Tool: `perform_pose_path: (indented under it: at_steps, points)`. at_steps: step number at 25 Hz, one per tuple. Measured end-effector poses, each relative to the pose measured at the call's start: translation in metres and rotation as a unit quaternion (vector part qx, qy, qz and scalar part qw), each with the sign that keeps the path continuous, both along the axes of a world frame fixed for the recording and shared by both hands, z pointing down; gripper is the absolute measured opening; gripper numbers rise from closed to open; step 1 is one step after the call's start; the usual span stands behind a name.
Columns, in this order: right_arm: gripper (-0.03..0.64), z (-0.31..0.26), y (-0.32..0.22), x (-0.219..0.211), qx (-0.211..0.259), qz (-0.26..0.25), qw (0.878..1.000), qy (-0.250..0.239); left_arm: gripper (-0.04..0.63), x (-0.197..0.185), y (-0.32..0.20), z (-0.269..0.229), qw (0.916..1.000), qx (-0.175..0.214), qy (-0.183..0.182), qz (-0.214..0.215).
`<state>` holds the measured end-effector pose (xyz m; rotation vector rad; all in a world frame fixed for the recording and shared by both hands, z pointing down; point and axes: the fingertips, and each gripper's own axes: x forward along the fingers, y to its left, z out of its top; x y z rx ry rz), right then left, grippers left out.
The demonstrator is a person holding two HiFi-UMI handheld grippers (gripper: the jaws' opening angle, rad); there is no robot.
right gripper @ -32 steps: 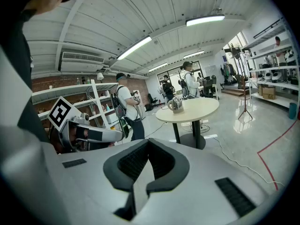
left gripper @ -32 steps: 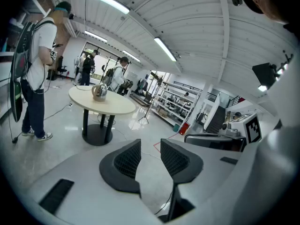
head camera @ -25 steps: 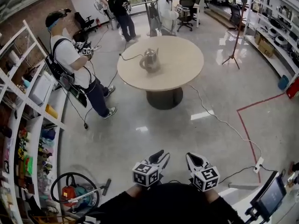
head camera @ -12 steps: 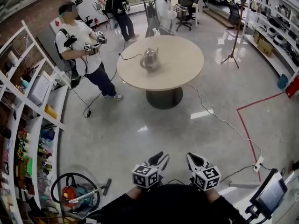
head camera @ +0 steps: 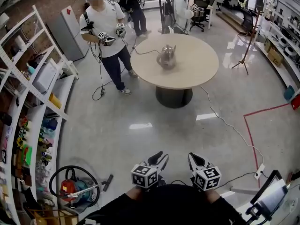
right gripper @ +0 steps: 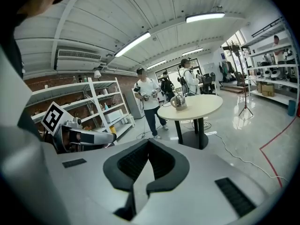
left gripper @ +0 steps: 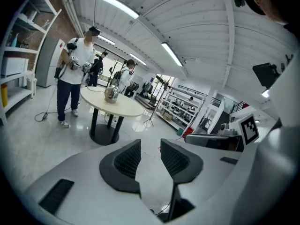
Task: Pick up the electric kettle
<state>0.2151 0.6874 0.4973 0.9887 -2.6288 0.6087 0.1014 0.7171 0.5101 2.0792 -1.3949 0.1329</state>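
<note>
A silver electric kettle (head camera: 166, 56) stands on a round beige table (head camera: 197, 78) far ahead across the floor, with a black cord leading off it. My left gripper (head camera: 159, 157) and right gripper (head camera: 193, 158) are side by side close to my body, far from the table. In the left gripper view the kettle (left gripper: 111, 93) is small in the distance, and the left gripper (left gripper: 151, 141) is open with nothing between its pads. In the right gripper view the kettle (right gripper: 178, 102) sits on the table (right gripper: 206, 108). There the right gripper (right gripper: 147, 140) is shut and holds nothing.
A person (head camera: 105, 27) with their own grippers stands at the table's left side, with others behind. White shelving (head camera: 28, 102) lines the left. A vacuum cleaner (head camera: 70, 189) lies near left. A cable (head camera: 229, 125) and a red tape line (head camera: 248, 135) cross the floor at right.
The table and kettle have shifted right and slightly down in the head view. The person at left has walked over to the table. Both grippers keep their place in the view.
</note>
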Motion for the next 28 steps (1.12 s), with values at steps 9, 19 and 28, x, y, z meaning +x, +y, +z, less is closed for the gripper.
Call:
perform_pose_path:
  at_steps: [9,19,28]
  points:
    - [0.006,0.002,0.006,-0.067,0.003,-0.017,1.0,0.02,0.144,-0.066,0.008,0.02,0.9996,-0.016,0.016,-0.016]
    - [0.006,0.013,-0.03,-0.081,-0.003,-0.038,0.999,0.022,0.144,-0.08,-0.022,0.026,0.999,-0.025,0.017,-0.034]
    - [0.006,0.01,-0.118,-0.089,-0.006,-0.083,0.996,-0.01,0.144,-0.078,-0.094,0.019,0.9964,-0.028,-0.014,-0.079]
